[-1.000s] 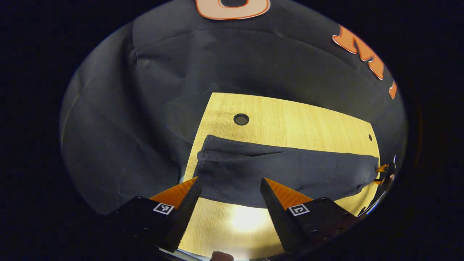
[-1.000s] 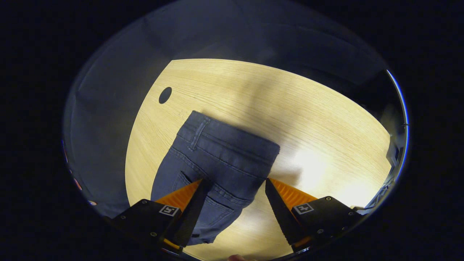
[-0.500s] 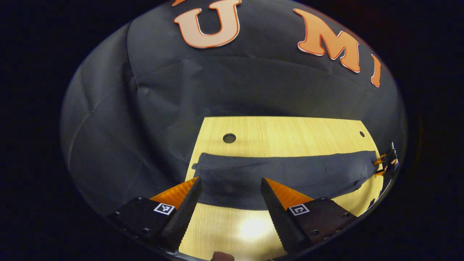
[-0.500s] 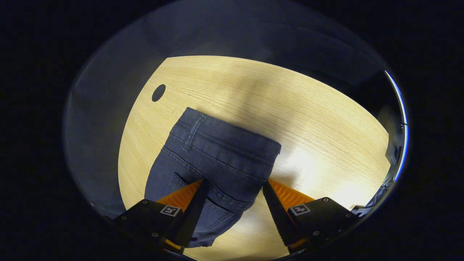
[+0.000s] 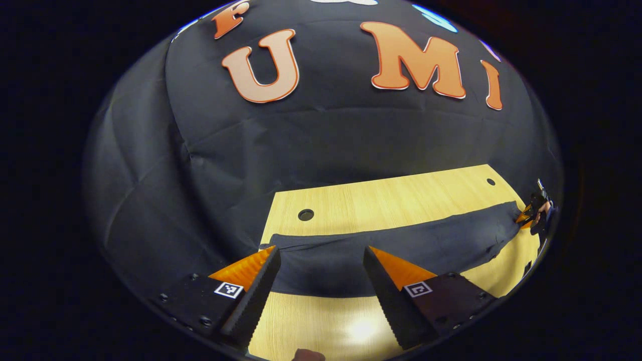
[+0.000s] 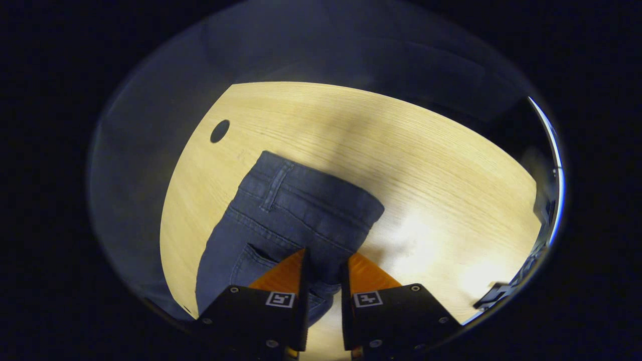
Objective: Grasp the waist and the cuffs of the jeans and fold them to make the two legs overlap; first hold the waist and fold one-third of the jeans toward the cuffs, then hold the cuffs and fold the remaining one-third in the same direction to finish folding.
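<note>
While your right gripper (image 6: 323, 263) pinches the jeans (image 6: 296, 210) near the waist, its jaws nearly closed on denim, bring your left gripper (image 5: 321, 260), jaws wide apart, down onto the cuffs (image 5: 301, 253). Close on both layers before lifting.

a light wooden table (image 5: 381, 198) with fine straight grain lies ahead of the left claw (image 5: 321, 260); a round dark hole (image 5: 305, 215) sits in it just beyond the claw's left finger, and a smaller hole (image 5: 490, 182) lies far off to the right near the table's back edge; a bright glare spot (image 5: 362, 328) shines on the wood between the fingers; behind the table hangs the wrinkled black cloth wall (image 5: 150, 200); in the right gripper view the same table (image 6: 451, 165) spreads ahead of the right claw (image 6: 324, 263), a round hole (image 6: 219, 131) up to the left, soft shadow across the middle, glare (image 6: 421, 235) to the right.
</note>
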Tool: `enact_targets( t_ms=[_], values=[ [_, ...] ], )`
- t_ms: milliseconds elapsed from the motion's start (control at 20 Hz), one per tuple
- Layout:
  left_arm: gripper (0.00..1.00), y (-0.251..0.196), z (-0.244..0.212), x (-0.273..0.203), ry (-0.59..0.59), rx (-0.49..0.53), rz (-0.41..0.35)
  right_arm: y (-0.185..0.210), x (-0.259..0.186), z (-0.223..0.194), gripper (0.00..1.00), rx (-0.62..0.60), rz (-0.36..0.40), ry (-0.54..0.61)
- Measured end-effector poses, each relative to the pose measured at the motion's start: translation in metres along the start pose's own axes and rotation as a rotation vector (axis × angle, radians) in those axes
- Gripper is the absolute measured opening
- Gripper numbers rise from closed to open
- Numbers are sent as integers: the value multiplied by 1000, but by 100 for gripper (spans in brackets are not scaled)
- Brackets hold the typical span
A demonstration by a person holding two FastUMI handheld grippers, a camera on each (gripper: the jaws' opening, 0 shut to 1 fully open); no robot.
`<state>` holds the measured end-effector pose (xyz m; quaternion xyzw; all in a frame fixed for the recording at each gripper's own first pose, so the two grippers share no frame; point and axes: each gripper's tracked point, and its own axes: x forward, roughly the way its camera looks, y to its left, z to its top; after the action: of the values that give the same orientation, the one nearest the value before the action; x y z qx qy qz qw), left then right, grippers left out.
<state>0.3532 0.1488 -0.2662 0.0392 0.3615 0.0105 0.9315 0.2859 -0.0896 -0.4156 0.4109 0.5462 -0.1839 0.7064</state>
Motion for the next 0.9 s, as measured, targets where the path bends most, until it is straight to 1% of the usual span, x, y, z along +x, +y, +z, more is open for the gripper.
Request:
enact_targets(
  t_ms=[100, 300, 350, 400, 450, 750, 900],
  values=[
    [100, -10, 2, -8, -9, 7, -1, 0, -2, 0, 28, -9, 6, -3],
    [100, -19, -2, -11, -11, 1, -14, 6, -12, 2, 29, -17, 51, -19],
    [100, -20, -2, -11, -11, 1, -16, 7, -18, 4, 33, -14, 62, -32],
    [100, -22, -1, -11, -11, -2, -19, 9, -25, 6, 33, -24, 80, -47],
    [100, -23, 0, -12, -13, -4, -21, 11, -30, 6, 28, -28, 97, -60],
    [100, -26, -5, -6, -6, -23, -40, 38, -65, 8, 28, -40, 258, -120],
    [100, -25, -8, -3, 0, -41, -44, 53, -87, 6, 28, -68, 316, -152]
  ],
)
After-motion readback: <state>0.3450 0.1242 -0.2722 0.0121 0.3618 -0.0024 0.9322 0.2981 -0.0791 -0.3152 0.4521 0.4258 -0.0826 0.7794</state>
